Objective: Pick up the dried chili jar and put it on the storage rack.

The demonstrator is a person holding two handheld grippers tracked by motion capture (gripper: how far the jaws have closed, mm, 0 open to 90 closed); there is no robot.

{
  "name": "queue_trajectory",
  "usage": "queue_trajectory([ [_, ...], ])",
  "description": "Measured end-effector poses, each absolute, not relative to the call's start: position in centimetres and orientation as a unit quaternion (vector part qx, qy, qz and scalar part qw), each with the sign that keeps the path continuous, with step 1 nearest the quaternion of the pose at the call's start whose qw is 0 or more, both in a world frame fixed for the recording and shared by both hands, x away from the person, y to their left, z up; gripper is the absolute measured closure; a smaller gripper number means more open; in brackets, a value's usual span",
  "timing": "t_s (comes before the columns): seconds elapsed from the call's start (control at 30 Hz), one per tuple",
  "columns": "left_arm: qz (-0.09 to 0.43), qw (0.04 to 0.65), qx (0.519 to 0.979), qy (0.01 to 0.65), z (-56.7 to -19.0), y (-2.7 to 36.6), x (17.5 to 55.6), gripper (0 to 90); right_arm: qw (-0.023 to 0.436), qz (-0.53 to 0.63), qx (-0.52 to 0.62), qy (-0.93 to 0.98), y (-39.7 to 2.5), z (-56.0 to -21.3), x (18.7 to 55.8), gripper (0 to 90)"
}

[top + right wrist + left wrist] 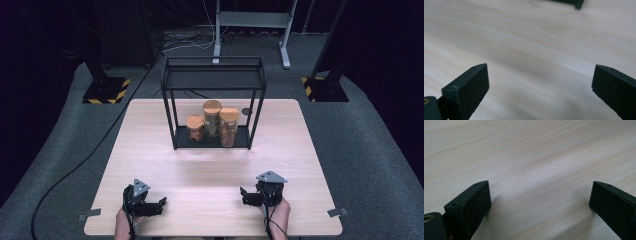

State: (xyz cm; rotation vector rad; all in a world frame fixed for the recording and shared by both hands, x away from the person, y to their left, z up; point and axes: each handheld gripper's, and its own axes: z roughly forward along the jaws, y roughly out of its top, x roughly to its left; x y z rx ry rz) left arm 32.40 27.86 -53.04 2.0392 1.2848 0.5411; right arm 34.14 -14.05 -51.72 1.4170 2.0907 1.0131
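Note:
A black two-tier wire rack (214, 88) stands at the middle back of the light wooden table (210, 165). On its lower shelf stand three glass jars with wooden lids: a short one (195, 127) on the left, a tall one (212, 118) in the middle and another (229, 127) on the right. My left gripper (159, 203) rests near the front left edge, open, with bare wood between its jaws (539, 187). The right gripper (245, 196) sits at the front right, also open and holding nothing (540, 70). The rack's foot (575, 3) shows in the right gripper view.
A small dark round object (245, 111) lies on the table behind the rack's right leg. Two stands with yellow-black striped bases (105, 90) (325, 90) flank the table on the floor. A cable (75, 170) runs along the left, and a grey metal frame (250, 20) stands behind.

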Motion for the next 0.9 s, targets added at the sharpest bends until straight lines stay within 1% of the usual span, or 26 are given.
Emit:
queue_trajectory([
  [0.3,0.207,0.329,0.779,0.491,-53.0,27.9,32.4,3.1,0.216,0.355,0.521,0.746,-15.5,-52.7,32.3,0.3],
  [0.5,0.207,0.329,0.779,0.491,-53.0,27.9,32.4,3.1,0.21,0.346,0.518,0.753,-15.5,-52.8,32.3,0.6],
  [0.57,0.207,0.33,0.779,0.491,-53.0,27.9,32.4,3.2,0.218,0.341,0.513,0.757,-15.3,-52.8,32.2,0.5],
  [0.9,0.207,0.329,0.779,0.491,-53.0,27.9,32.4,3.2,0.207,0.349,0.509,0.759,-15.5,-52.8,32.2,0.4],
])
